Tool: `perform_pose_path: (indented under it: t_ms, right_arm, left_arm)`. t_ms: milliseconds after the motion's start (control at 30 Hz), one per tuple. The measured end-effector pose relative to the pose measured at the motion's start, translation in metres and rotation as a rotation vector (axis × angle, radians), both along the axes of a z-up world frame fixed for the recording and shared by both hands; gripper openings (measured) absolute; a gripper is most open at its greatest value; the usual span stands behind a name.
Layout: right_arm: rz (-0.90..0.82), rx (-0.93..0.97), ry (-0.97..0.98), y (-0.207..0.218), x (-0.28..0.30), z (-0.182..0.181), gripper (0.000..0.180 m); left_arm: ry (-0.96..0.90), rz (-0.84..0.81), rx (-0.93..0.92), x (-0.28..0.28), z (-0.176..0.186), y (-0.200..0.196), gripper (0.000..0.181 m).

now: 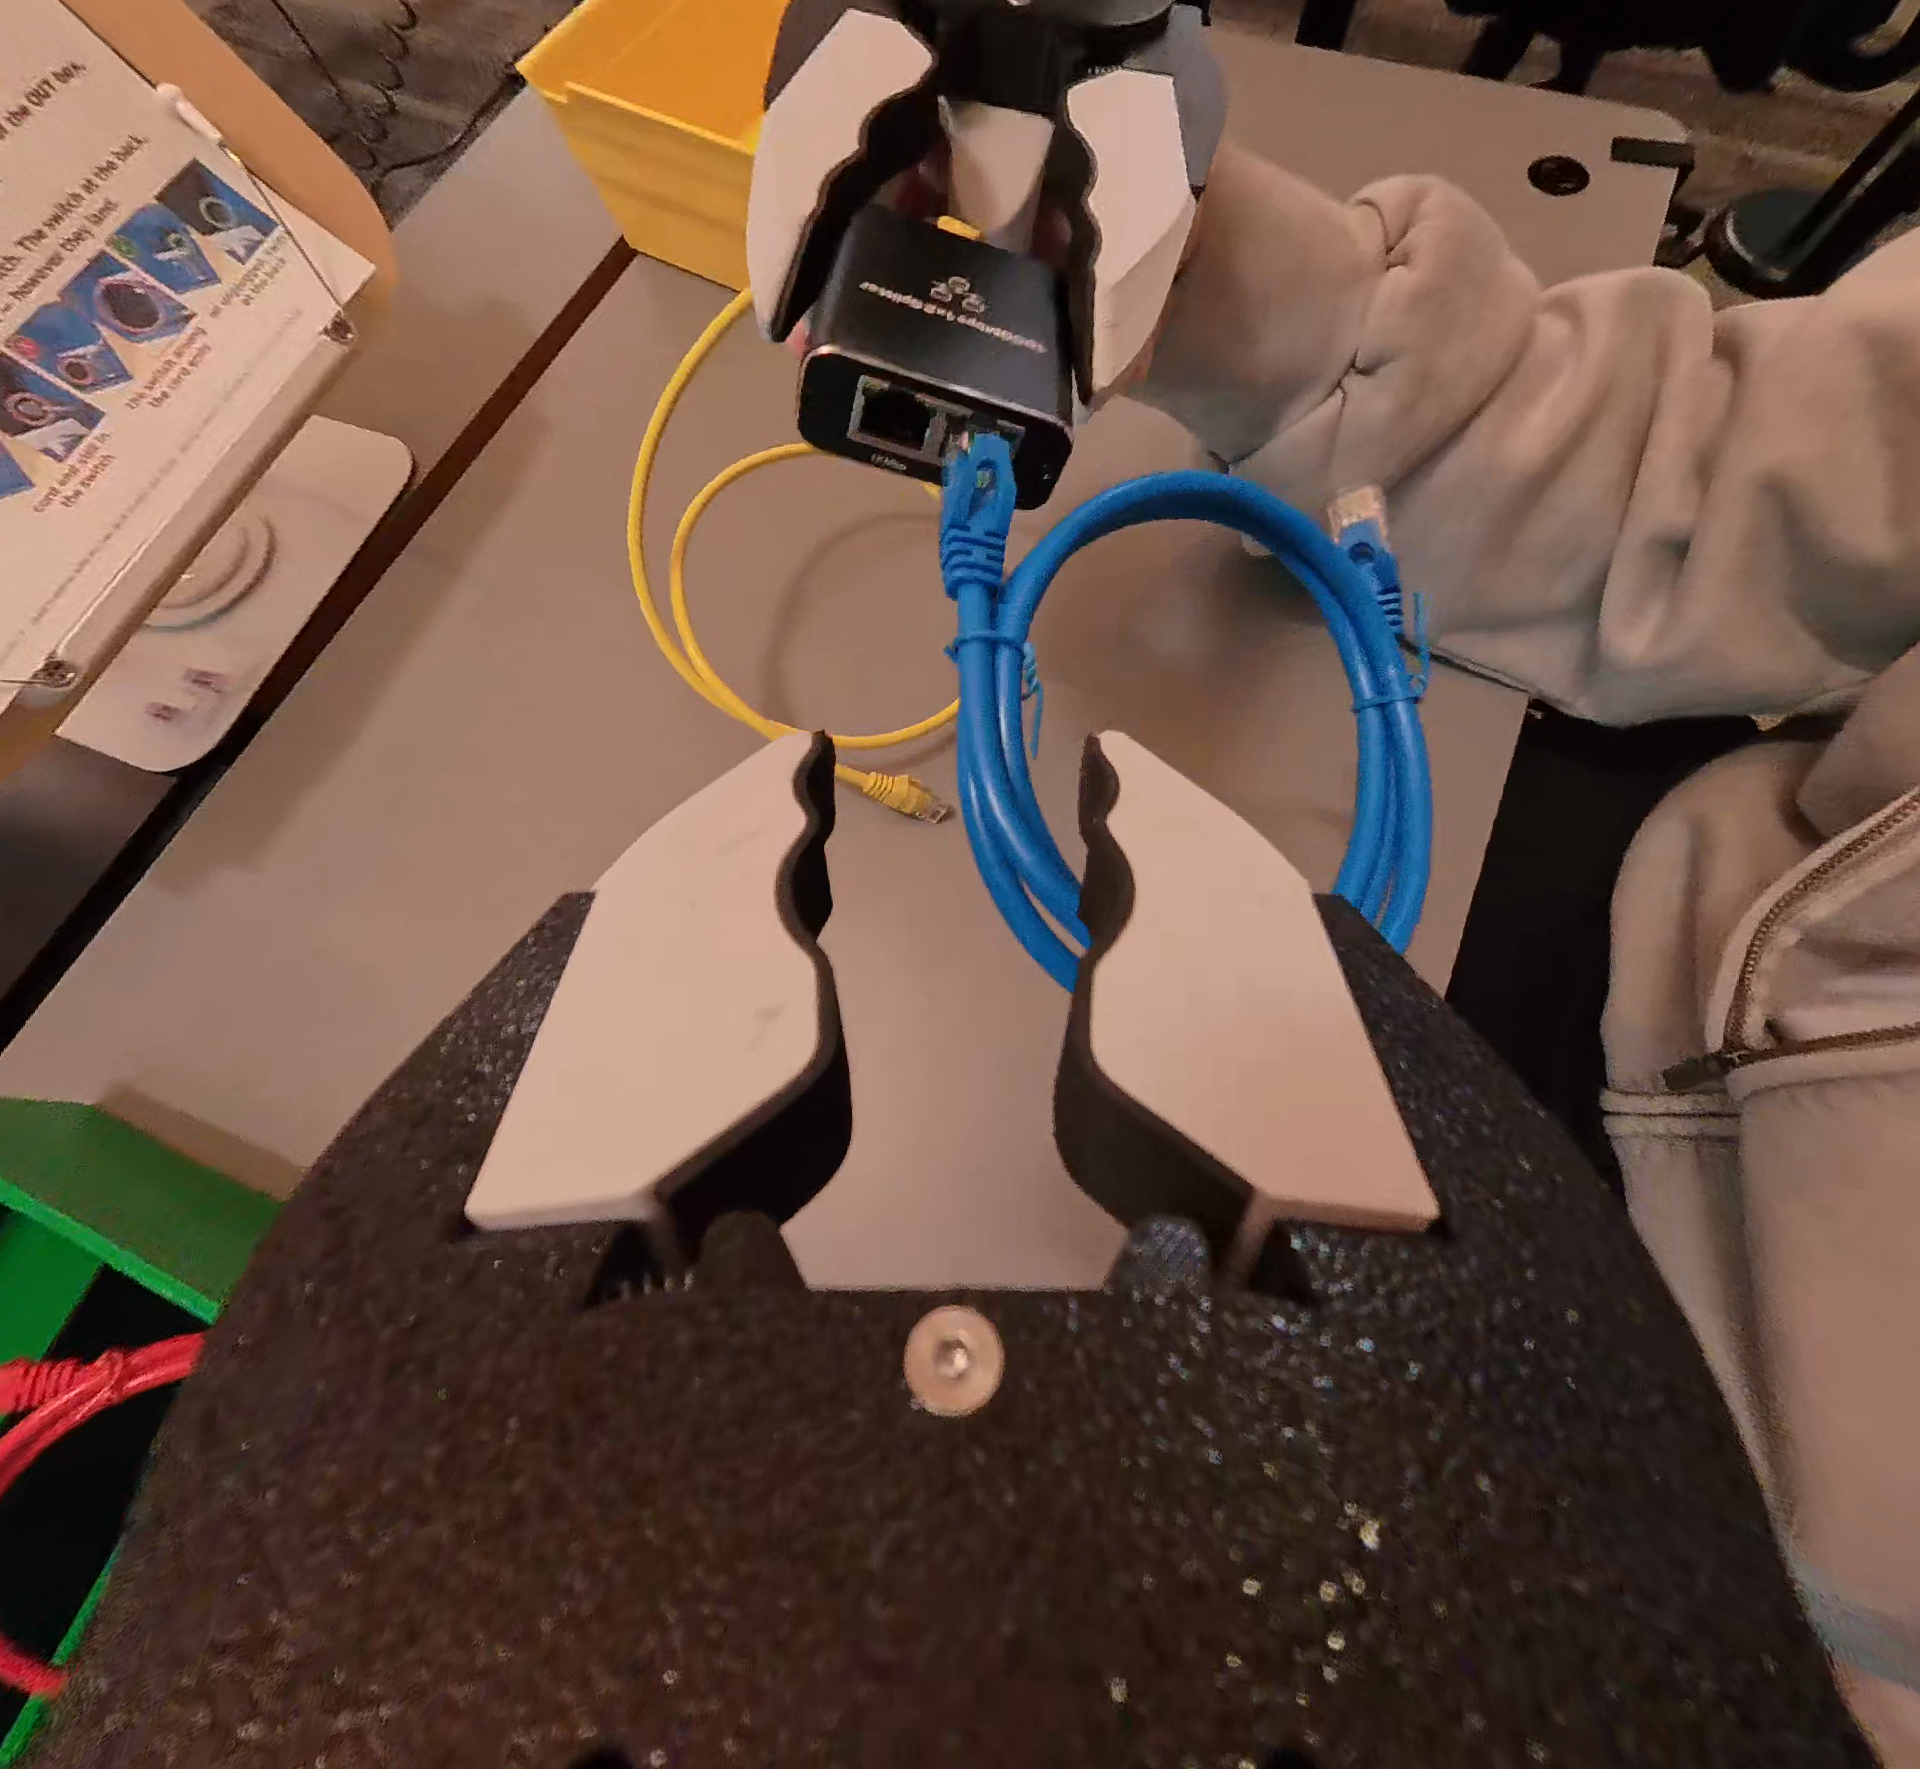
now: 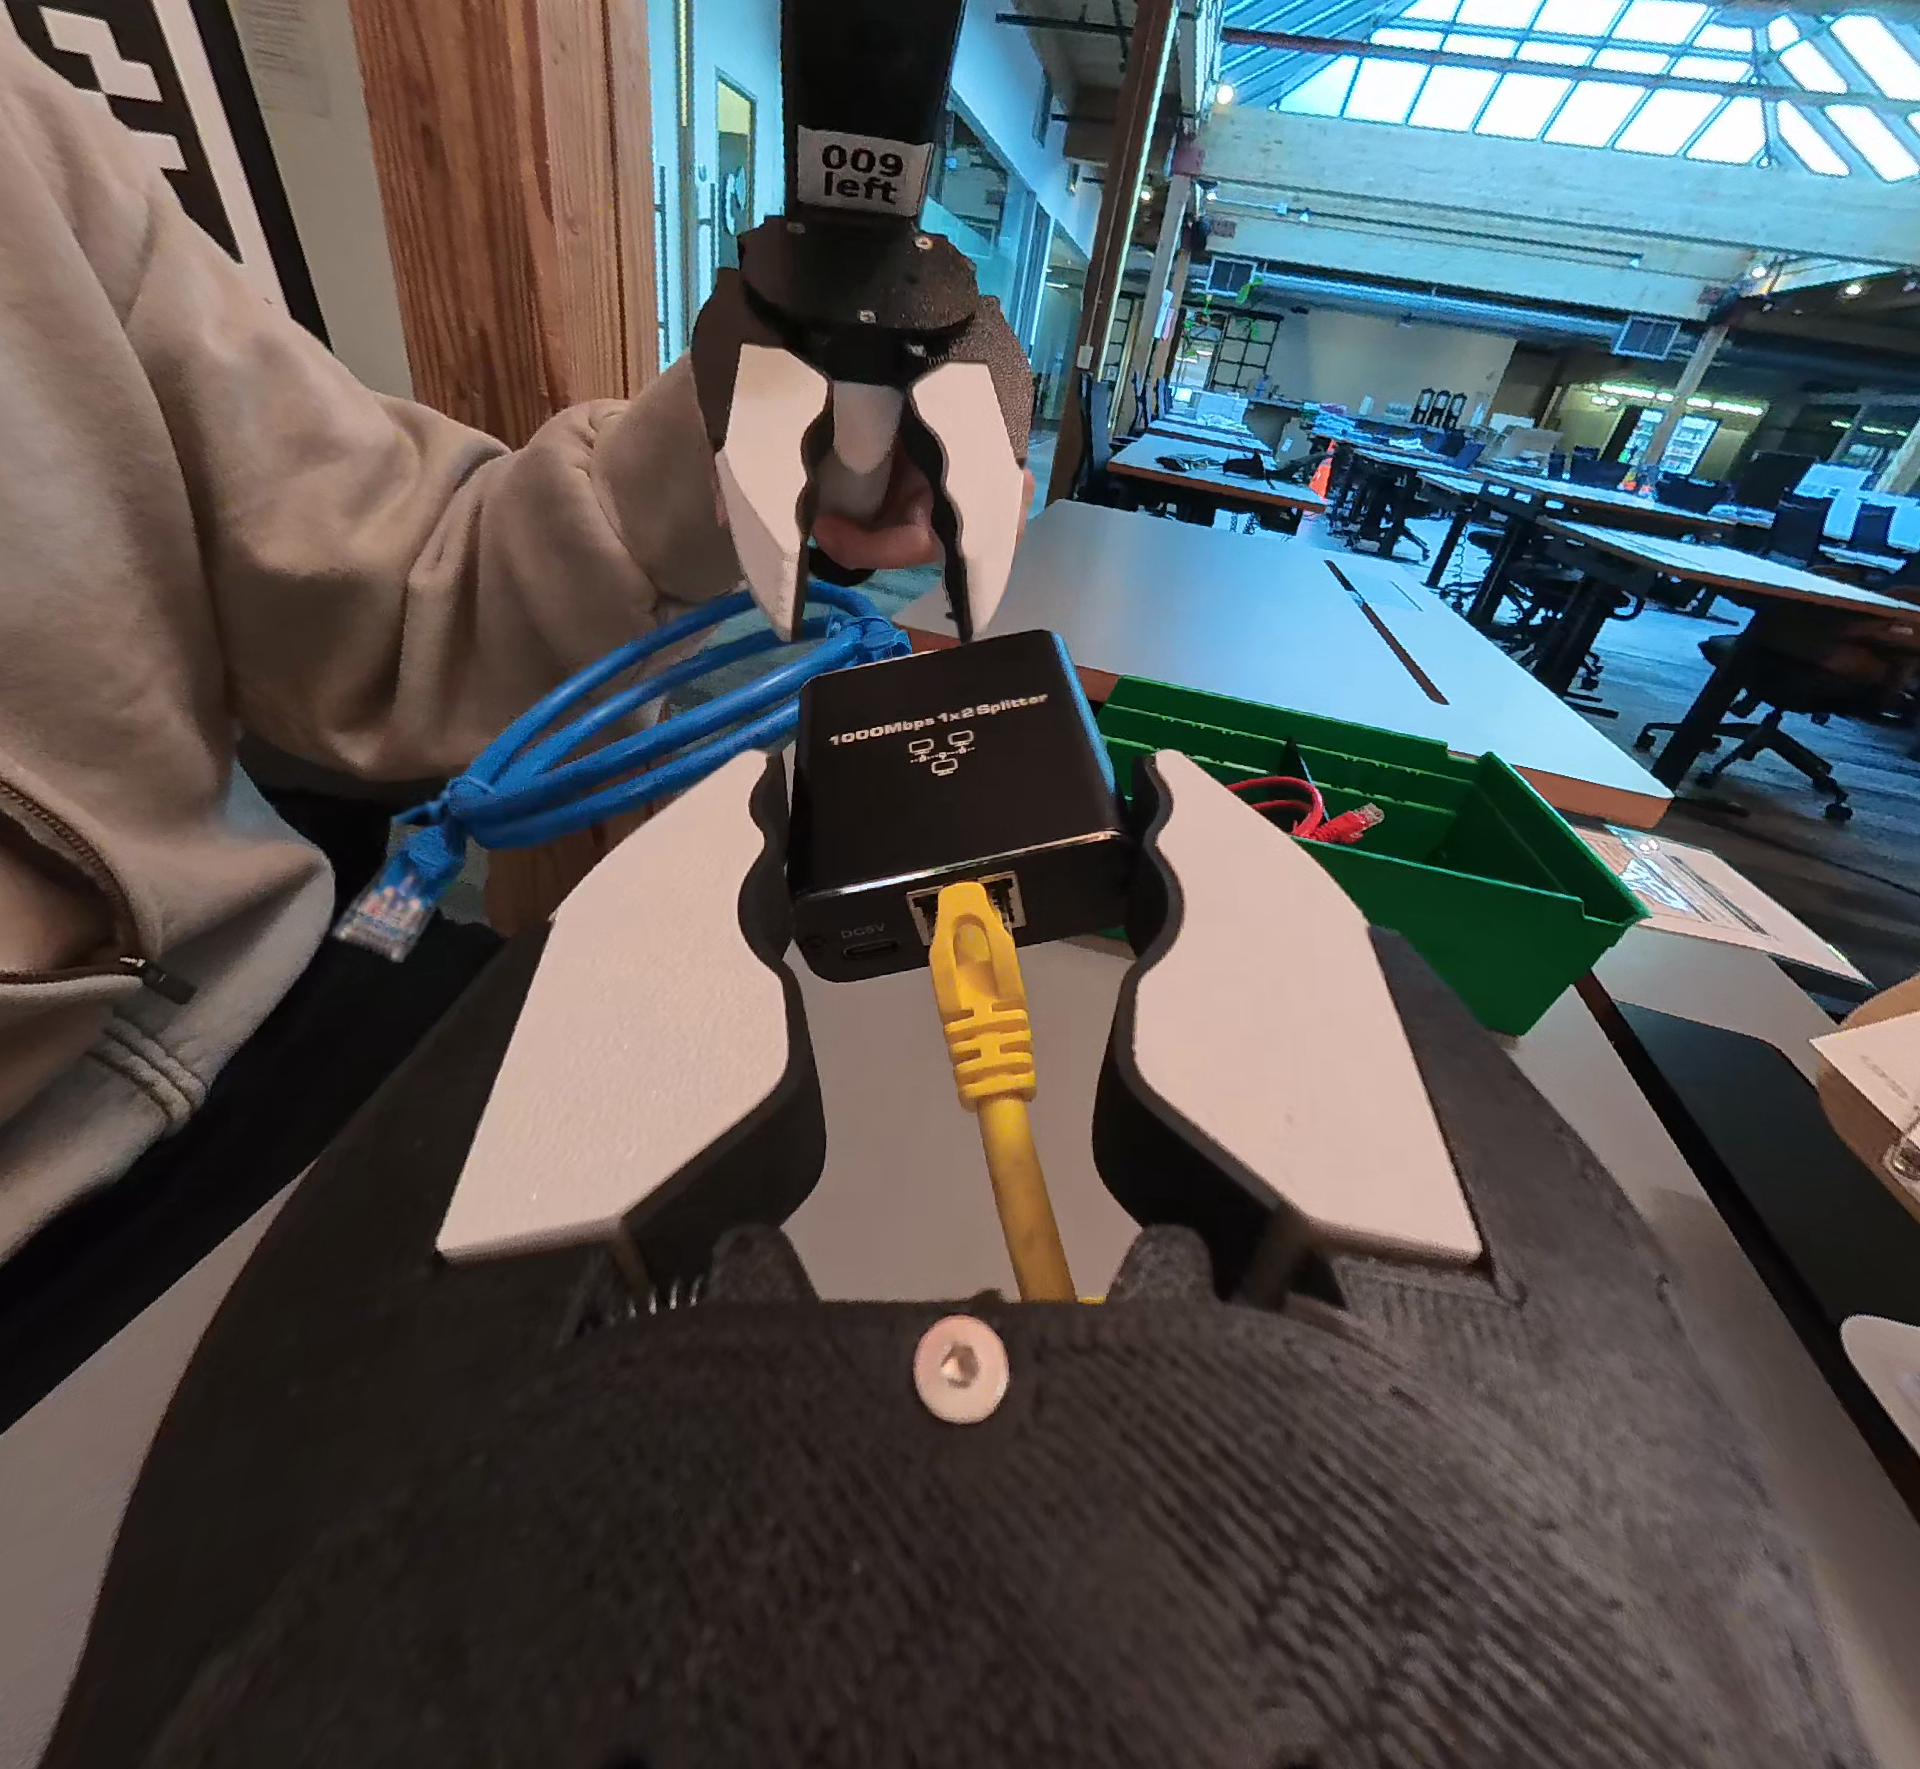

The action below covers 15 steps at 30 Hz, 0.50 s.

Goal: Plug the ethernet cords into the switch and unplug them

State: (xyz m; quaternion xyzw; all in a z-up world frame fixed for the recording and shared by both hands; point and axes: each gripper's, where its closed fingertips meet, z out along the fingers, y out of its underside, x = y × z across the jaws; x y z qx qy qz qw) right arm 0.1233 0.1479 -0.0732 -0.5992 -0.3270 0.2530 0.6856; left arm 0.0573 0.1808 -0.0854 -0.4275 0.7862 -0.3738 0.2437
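Plugging looks about done on two ports: the small black metal switch box (image 2: 951, 784) sits clamped between the fingers of the right claw (image 2: 951, 815), lifted off the grey bench (image 1: 416, 784), with the yellow ethernet cord (image 2: 987, 1023) seated in the port facing that claw's body and the tied blue ethernet cord coil (image 1: 1195, 701) hanging from one of two ports on the far face. The left claw (image 1: 951, 774) hovers just in front of that blue plug, jaws parted and empty. Next, I judge, comes either filling the free port beside it or pinching the blue plug's latch and pulling straight out. Room is tight: the dangling coil crowds the left claw's right finger, the person's beige sleeve (image 1: 1507, 472) lies beyond it, and the yellow plastic bin (image 1: 665, 78) stands behind the right claw.
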Motion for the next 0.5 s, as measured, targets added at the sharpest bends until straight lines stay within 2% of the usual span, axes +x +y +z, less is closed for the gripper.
perform_pose_path:
  t_ms: [133, 300, 500]
  right_arm:
    - [0.0, -0.013, -0.014, 0.004, -0.005, -0.003, 0.064]
    - [-0.002, -0.032, -0.025, 0.007, -0.007, -0.006, 0.064]
    - [-0.014, -0.027, -0.013, 0.006, -0.002, -0.005, 0.064]
  left_arm:
    - [0.026, -0.04, 0.013, 0.007, -0.005, -0.012, 0.044]
    - [-0.019, -0.005, 0.118, 0.018, -0.008, -0.01, 0.025]
    - [-0.101, 0.016, 0.221, 0.026, -0.009, -0.007, 0.021]
